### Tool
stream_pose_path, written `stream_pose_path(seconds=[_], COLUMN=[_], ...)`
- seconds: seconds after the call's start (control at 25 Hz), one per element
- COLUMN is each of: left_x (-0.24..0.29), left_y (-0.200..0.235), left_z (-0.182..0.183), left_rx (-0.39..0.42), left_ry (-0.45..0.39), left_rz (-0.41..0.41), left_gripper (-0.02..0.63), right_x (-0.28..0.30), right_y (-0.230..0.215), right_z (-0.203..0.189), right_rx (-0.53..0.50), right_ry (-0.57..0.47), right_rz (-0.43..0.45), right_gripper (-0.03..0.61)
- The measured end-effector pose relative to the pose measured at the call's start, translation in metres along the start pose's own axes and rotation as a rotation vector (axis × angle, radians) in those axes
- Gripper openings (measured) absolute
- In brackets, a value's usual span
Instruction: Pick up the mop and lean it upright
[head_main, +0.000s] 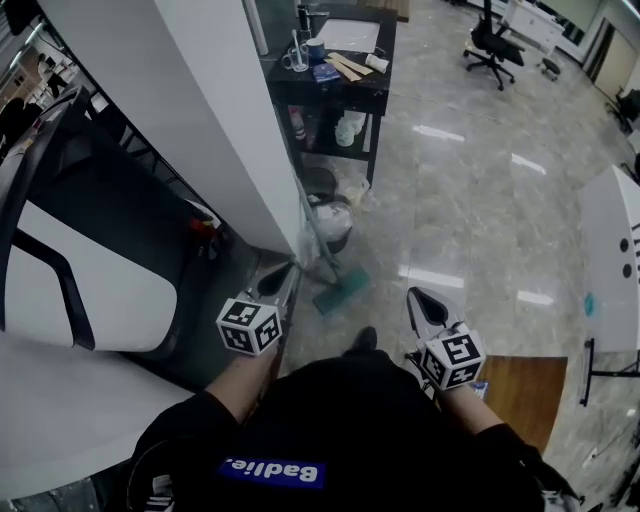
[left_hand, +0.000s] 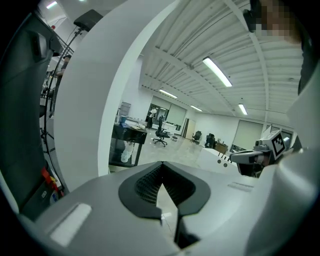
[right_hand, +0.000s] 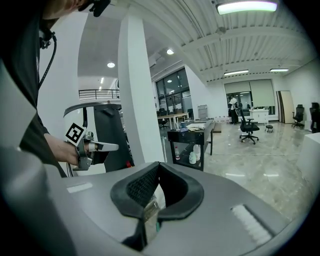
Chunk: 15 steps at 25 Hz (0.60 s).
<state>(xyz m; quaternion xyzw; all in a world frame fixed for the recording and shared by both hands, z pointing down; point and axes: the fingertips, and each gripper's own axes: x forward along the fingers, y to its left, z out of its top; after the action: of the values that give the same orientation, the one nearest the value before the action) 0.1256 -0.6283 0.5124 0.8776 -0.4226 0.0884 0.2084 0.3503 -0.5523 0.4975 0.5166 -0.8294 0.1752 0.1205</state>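
The mop leans against the white column (head_main: 190, 110). Its thin handle (head_main: 313, 225) slants down to the teal mop head (head_main: 342, 291) on the shiny floor. My left gripper (head_main: 291, 268) hangs just left of the handle's lower end, apart from it. Its jaws are shut with nothing between them, as the left gripper view also shows (left_hand: 162, 163). My right gripper (head_main: 413, 293) is held to the right of the mop head, jaws meeting at the tip and empty (right_hand: 159, 164). Each gripper shows in the other's view: left (right_hand: 92, 146), right (left_hand: 255, 157).
A black shelf cart (head_main: 335, 95) with bottles and cups stands behind the mop, with a bucket (head_main: 333, 222) by its foot. A large black-and-white machine (head_main: 90, 270) fills the left. A white table (head_main: 610, 260) is at right, and an office chair (head_main: 492, 45) is far back.
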Motion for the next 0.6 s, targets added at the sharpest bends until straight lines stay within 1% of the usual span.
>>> stream_pose_path(seconds=[0.32, 0.48, 0.6], left_x=[-0.103, -0.143, -0.166], left_y=[-0.022, -0.029, -0.039], left_z=[0.006, -0.001, -0.007], left_rx=[0.131, 0.176, 0.207], left_ry=[-0.061, -0.075, -0.086], left_rz=[-0.152, -0.2, -0.231], left_gripper=[0.02, 0.02, 0.02], right_x=[-0.037, -0.052, -0.067], right_y=[0.108, 0.15, 0.172], right_z=[-0.017, -0.023, -0.028], right_rx=[0.023, 0.023, 0.011], right_ry=[-0.03, -0.037, -0.037], right_rz=[-0.074, -0.102, -0.109], right_gripper=[0.006, 0.006, 0.006])
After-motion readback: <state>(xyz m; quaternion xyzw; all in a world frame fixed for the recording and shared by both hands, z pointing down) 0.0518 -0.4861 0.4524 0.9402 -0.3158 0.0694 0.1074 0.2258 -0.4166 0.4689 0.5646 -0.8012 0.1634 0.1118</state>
